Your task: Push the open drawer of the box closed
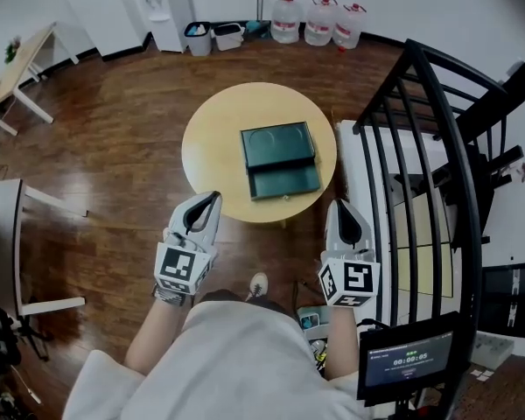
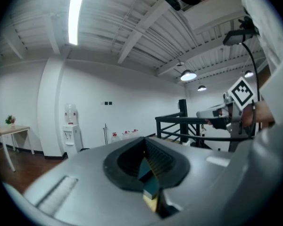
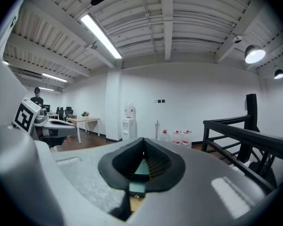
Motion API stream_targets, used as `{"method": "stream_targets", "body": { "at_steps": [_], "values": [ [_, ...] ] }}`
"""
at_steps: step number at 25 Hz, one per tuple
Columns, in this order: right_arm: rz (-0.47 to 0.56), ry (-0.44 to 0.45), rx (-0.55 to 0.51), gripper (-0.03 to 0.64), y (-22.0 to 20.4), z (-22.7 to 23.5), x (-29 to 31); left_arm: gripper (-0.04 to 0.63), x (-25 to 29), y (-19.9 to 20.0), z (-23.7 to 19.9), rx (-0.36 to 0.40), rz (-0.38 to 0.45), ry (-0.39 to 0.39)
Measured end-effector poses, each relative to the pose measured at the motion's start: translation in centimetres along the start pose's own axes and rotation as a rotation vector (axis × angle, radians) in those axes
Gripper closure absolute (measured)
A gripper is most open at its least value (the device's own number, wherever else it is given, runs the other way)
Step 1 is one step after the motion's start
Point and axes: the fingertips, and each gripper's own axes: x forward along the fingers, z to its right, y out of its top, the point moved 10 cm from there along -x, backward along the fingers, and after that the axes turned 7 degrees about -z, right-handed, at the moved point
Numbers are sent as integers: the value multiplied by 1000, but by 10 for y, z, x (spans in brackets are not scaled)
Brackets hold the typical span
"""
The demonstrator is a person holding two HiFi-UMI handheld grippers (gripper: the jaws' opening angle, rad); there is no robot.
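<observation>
Both tools clenched and empty, short of the box with its open drawer

The box stands on the round surface. Its drawer is pulled out from the box on the person's side. The left tool and the right tool hang near the box's front, apart from it, one on each side, each with jaws pressed together on nothing. The drawer looks stiff and probably light, so I would push flat on the middle of its front face. The box may slide on the smooth surface, so bracing its far side could help. Only the head view shows the whole box and drawer. The gripper views look level across the room and give just a sliver of the box through the jaws.
</observation>
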Motion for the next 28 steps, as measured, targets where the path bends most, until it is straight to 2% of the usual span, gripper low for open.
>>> {"method": "stream_targets", "body": {
  "at_steps": [8,12,18,23,28],
  "values": [
    [-34,1,14,615,-7,-10,4,588,10,-10,-11,-15,-42,-46],
    [-59,17,-60,615,-15,-16,2,588,17,-20,-21,-25,-61,-47],
    [-107,48,-74,614,-36,-22,9,587,36,-21,-38,23,-56,-69],
    [-188,90,-54,604,-62,-36,34,584,72,-31,-70,10,-46,-86],
    [-255,59,-28,592,-100,-39,61,549,134,-57,-100,34,-69,-162]
  ]
}}
